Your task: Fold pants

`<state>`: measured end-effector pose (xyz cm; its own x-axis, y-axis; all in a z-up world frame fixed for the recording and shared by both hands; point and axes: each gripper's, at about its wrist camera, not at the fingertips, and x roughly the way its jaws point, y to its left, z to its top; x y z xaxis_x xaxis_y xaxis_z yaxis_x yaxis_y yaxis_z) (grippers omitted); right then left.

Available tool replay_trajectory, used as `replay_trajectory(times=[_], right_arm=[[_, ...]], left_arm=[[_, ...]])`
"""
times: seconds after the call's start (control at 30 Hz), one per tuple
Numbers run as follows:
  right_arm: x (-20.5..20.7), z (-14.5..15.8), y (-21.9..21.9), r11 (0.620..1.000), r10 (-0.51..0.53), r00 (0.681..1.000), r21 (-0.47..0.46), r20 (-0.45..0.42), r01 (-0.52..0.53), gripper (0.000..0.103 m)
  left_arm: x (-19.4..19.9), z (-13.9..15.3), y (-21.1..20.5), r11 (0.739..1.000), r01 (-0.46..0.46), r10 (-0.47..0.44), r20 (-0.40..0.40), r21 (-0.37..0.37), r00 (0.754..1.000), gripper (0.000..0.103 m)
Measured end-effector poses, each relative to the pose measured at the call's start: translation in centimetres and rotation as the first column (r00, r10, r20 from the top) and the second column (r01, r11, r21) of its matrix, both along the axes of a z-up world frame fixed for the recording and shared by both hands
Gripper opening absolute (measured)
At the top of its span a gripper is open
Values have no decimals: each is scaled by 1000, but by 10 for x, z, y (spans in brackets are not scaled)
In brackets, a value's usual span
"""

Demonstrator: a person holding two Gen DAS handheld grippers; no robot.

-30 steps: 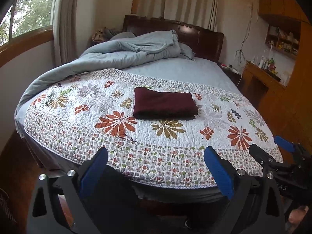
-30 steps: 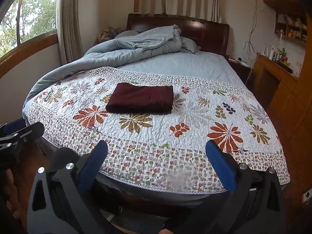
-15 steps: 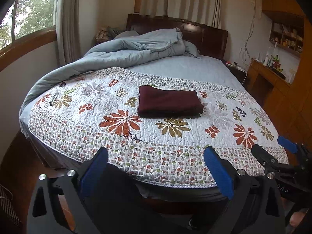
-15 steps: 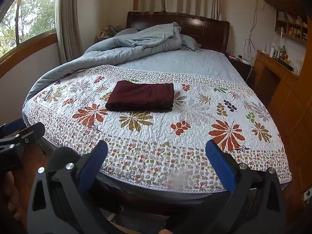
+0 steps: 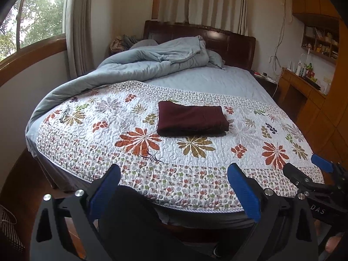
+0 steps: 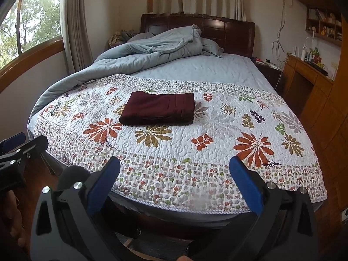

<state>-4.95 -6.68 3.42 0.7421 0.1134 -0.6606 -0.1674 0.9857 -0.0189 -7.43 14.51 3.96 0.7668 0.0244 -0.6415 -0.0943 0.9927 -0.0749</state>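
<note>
A: biggest thing in view is the bed (image 5: pixel 195 80), floral quilt (image 5: pixel 108 152) over the near half, grey duvet (image 5: pixel 152 61) bunched up around 11 o'clock.

B: and the pants (image 5: pixel 191 120)?

A: maroon, folded into a flat rectangle, lying on the quilt at roughly 12 o'clock from both cameras.

B: grippers?

A: left gripper (image 5: pixel 174 189) and right gripper (image 6: pixel 175 183) both spread wide, gripping nothing, well short of the pants at the foot of the bed.
</note>
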Motion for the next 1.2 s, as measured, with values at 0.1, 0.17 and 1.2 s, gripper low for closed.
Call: replay_trajectory(times=[0.1,0.17,1.2], right_arm=[[-3,3,-1,1000,-4,1000,2,6,4,100],[-4,4,-2,1000,-5,1000,3,8,5,100],[0,-3,3,1000,7,1000,-11,-11,-7,100]], left_arm=[[-3,3,-1,1000,1,-1,8,2,1000,99],[-4,4,-2,1000,0,0,11,5,1000,99],[-3,3,-8,999,-8,8,14,41,1000,99]])
